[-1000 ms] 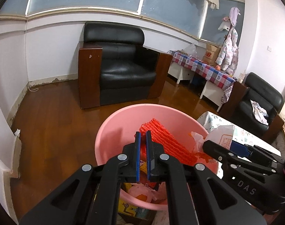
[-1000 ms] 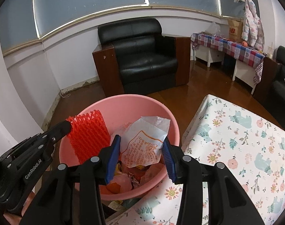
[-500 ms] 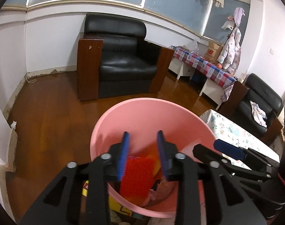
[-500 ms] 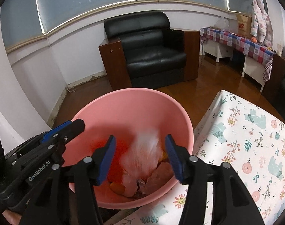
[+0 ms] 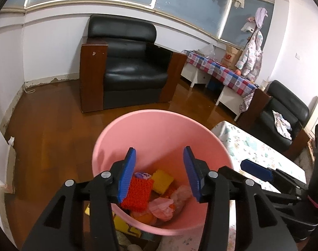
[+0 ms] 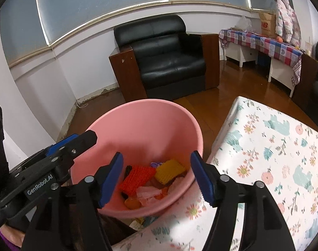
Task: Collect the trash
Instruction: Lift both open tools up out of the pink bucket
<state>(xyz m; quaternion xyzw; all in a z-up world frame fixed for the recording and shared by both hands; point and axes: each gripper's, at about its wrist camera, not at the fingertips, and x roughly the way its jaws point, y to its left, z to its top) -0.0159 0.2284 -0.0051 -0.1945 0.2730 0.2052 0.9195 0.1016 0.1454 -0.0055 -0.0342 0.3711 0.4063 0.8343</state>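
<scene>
Two grippers: both hang above the pink bin [image 5: 159,129], each with its jaws wide apart and nothing between the blue pads.
Left gripper [image 5: 160,174]: fills the lower middle of the left wrist view; its jaws have just been opening, the fingers [image 5: 127,173] stand spread, and only the bin's inside shows in the gap.
Right gripper [image 6: 157,177]: fills the lower middle of the right wrist view; its jaws have just been opening too, the fingers [image 6: 200,179] are spread and grip nothing.
Each seen from the other: the right gripper reaches in from the lower right edge of the left wrist view; the left gripper reaches in from the lower left of the right wrist view, its tip over the bin's near-left rim.
Trash: lies at the bottom of the bin, low in the centre of both views.
Red foam net [image 5: 137,194]: lying flat in the bin, just right of the left gripper's left pad in the picture.
Yellow foam net [image 5: 162,181]: beside the red one, toward the right.
Pink crumpled wrapper [image 5: 161,206]: below the nets, near the bin's front wall.
Orange piece [image 6: 132,204]: at the bin's front, partly under the wrapper.
Floral tablecloth [image 6: 274,156]: right of the bin, its edge just beside the rim.
Black armchair [image 5: 125,62]: upper centre, well behind the bin on the wooden floor [image 5: 44,125].
</scene>
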